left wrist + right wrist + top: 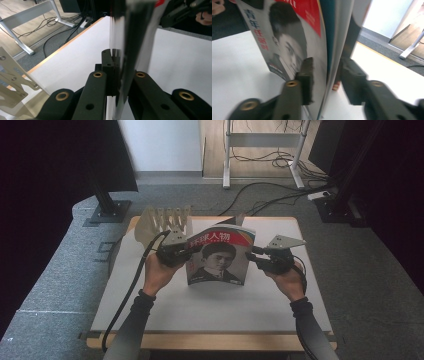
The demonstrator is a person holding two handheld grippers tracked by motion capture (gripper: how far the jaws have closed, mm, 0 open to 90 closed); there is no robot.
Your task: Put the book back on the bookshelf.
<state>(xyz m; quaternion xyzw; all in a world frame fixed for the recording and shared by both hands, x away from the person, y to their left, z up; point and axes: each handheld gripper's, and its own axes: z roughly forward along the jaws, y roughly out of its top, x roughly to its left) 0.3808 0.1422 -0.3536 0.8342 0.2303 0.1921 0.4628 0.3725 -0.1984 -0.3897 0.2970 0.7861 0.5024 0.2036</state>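
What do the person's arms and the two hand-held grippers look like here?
Both forearms wear dark long sleeves. Each hand-held gripper is black with brass-ringed holes, the left and the right alike. A grey three-cornered plate tops each, and a black cable trails from each.

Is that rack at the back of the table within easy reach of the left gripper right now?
Probably not yet: the left gripper is shut on the magazine, so it is busy. The rack stands right behind it with nothing between.
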